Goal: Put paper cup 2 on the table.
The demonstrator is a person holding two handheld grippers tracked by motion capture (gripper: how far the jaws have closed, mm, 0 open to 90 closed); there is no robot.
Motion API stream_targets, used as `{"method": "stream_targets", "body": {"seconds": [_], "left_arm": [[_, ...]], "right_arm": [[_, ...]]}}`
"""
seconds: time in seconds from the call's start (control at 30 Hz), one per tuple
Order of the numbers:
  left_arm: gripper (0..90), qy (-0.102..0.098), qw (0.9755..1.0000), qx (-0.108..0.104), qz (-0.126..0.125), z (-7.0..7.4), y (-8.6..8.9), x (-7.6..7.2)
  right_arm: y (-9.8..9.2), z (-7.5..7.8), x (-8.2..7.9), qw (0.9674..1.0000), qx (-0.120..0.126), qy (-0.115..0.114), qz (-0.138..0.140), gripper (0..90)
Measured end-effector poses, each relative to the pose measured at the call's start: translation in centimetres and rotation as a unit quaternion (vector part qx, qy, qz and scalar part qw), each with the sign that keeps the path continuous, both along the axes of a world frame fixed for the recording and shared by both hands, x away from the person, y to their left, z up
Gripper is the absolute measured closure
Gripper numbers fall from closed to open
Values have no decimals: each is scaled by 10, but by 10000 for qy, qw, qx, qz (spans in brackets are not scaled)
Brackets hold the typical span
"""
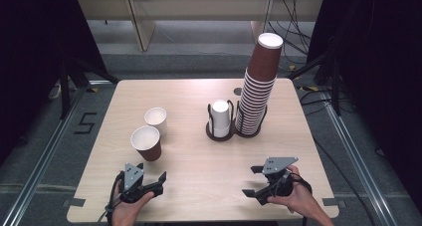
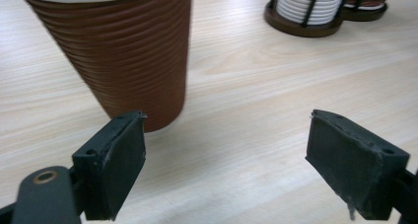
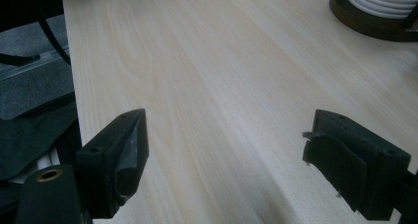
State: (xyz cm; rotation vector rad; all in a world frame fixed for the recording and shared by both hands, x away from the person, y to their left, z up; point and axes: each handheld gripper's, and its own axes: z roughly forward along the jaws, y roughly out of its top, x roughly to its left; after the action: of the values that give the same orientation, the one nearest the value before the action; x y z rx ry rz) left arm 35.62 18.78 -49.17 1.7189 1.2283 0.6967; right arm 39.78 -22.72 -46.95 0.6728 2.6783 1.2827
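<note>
Low in the high view, the left gripper (image 1: 158, 180) rests at the wooden table's (image 1: 199, 161) near edge with its jaws apart and empty, just below a ribbed brown paper cup (image 1: 147, 143) standing upright at centre left. In the left gripper view that cup (image 2: 118, 56) rises at upper left, just beyond the left jaw and not between the pads. At lower right of the high view, the right gripper (image 1: 253, 181) is likewise open, holding nothing.
</note>
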Motion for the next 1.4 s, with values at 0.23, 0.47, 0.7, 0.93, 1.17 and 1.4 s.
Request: {"method": "stream_targets", "body": {"seconds": [0.23, 0.47, 0.7, 0.93, 1.17, 1.4], "left_arm": [[146, 13, 9997, -27, -236, 0, -12, -9], [146, -50, 9991, -38, -423, -1, -21, -14], [146, -117, 9966, -143, -800, -2, -33, -20], [146, -73, 9949, -116, -997, -4, -40, -25], [146, 8, 9919, 64, -1269, -8, -50, -32], [146, -12, 9882, 155, -1524, -11, -59, -39]], "right_arm": [[-3, -1, -5, 10000, 13, -68, -19, 164], [-6, -3, -11, 10000, 66, -32, -25, 160], [-8, -5, -17, 9999, 70, -95, -8, 160], [-9, -7, -22, 10000, 82, -29, -15, 160], [-9, -10, -26, 10000, 41, 15, 40, 158], [-8, -14, -31, 9999, -17, 42, 112, 158]]}}
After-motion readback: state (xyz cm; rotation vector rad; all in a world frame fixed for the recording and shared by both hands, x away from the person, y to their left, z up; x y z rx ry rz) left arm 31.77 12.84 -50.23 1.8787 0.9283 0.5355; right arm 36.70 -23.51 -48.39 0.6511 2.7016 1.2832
